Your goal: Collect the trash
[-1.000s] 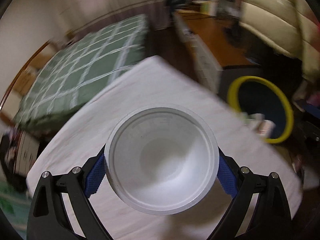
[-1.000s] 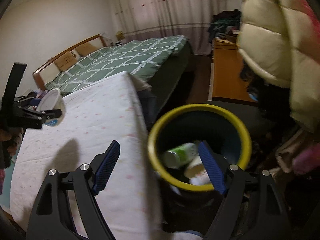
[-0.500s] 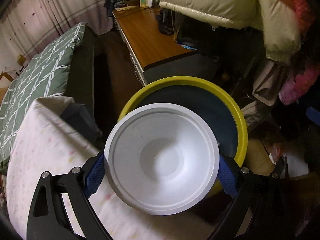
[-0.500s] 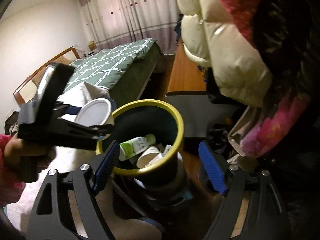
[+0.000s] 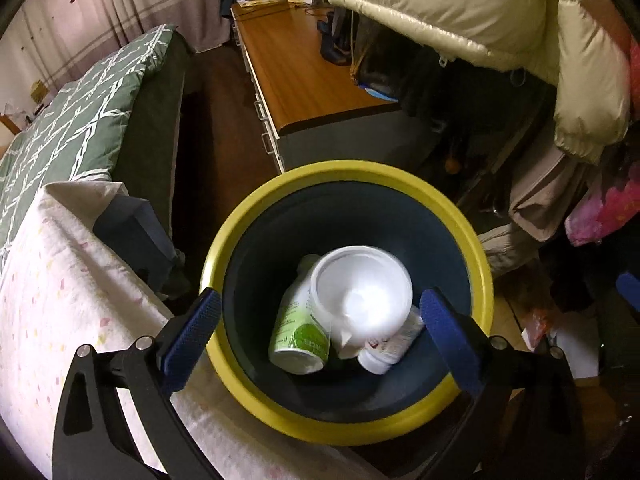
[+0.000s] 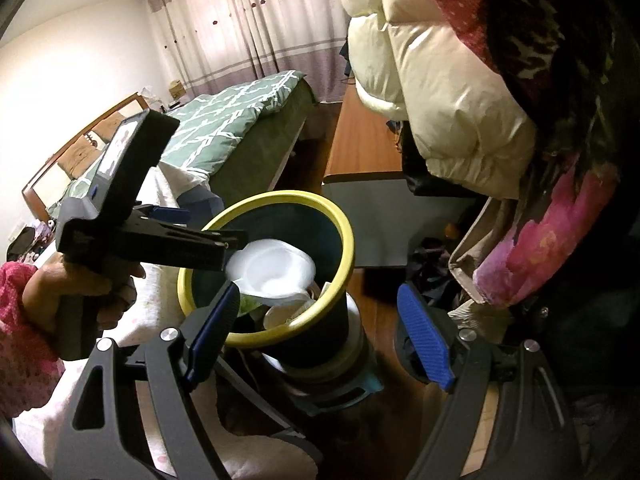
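One white cup (image 5: 362,294), one green bottle (image 5: 298,326), one bin (image 5: 344,426).

the left gripper (image 5: 316,320) is pointing down over the yellow-rimmed bin (image 5: 476,248), its blue pads (image 5: 192,336) standing wide apart with nothing pressed between them; the jaws have just been opening. a white bowl (image 5: 362,292), blurred, is sitting inside the bin, clear of both pads, lying over a green-labelled bottle (image 5: 298,328) and a small white container (image 5: 380,356). the bin is standing just beside the edge of a white speckled cloth (image 5: 60,300). a wooden desk (image 5: 304,76) is lying beyond the bin.
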Demonstrator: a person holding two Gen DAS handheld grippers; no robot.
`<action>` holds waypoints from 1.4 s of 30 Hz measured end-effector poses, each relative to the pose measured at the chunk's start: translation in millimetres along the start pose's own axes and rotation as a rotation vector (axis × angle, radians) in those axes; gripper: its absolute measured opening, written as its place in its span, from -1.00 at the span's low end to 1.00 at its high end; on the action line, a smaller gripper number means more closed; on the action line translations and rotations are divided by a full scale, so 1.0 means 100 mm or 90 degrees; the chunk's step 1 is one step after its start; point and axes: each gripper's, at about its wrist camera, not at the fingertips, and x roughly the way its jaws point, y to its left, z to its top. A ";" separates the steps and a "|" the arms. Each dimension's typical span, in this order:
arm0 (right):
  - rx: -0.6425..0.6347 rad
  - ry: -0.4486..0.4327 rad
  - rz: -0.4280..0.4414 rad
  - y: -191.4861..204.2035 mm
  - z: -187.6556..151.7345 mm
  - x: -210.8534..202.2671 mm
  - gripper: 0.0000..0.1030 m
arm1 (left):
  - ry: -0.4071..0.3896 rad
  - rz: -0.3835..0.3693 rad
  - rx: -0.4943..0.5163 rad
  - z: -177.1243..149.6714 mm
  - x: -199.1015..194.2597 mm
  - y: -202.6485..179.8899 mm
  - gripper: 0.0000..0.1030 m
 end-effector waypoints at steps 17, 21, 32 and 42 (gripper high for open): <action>-0.055 -0.004 0.052 0.49 -0.25 -0.37 0.50 | -0.290 0.158 -0.180 -1.65 -2.21 0.57 0.91; -0.095 -0.029 0.092 0.83 -0.27 -0.57 0.50 | -0.351 0.248 -0.257 -2.46 -2.88 0.68 0.91; -0.178 -0.124 0.121 1.43 -0.38 -1.31 0.50 | -0.421 0.376 -0.452 -4.22 -3.98 0.88 0.91; -0.194 -0.140 0.113 1.53 -0.51 -1.46 0.52 | -0.411 0.400 -0.460 -4.74 -4.07 0.62 0.91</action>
